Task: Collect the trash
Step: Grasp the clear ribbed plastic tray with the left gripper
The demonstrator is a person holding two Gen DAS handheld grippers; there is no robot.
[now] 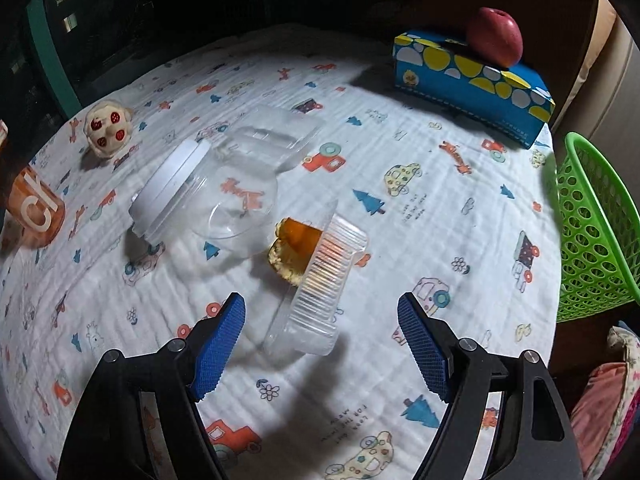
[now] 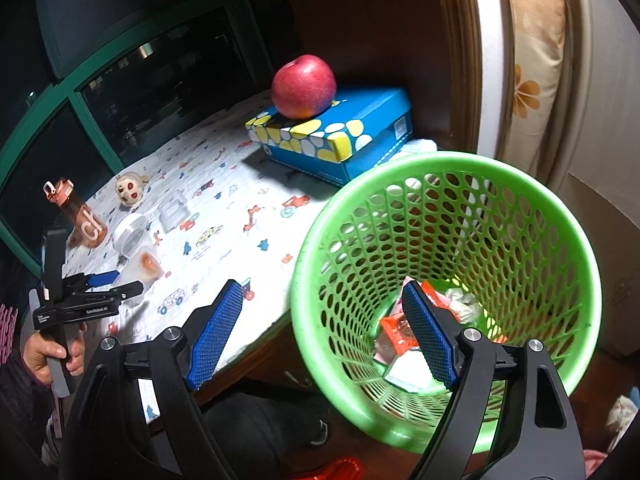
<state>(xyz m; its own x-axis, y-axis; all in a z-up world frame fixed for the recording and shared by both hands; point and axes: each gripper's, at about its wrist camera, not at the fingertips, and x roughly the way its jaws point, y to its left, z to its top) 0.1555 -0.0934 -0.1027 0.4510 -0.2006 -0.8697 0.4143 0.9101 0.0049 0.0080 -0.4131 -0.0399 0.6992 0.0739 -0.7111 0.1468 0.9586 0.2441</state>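
Your left gripper (image 1: pixel 320 344) gapes empty just over the ribbed clear tray (image 1: pixel 320 304); beyond it the lidded clear jar (image 1: pixel 204 196) waits. Your right gripper (image 2: pixel 320 332), apart, empty, straddles the green basket's (image 2: pixel 552 208) rim; wrappers (image 2: pixel 404 344) already binned

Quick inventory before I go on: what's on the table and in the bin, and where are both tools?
cloth: one, white, printed, over table
jar: one, clear, white lid, lying mid-table
clamshell: one, clear, food scrap inside, before left tool
tray: one, clear, behind jar
bottle: one, orange, far left
toy: one, cream, far left
box: one, blue, far right
apple: one, red, on box
bin: one, green, wrappers inside
left tool: open
right tool: open
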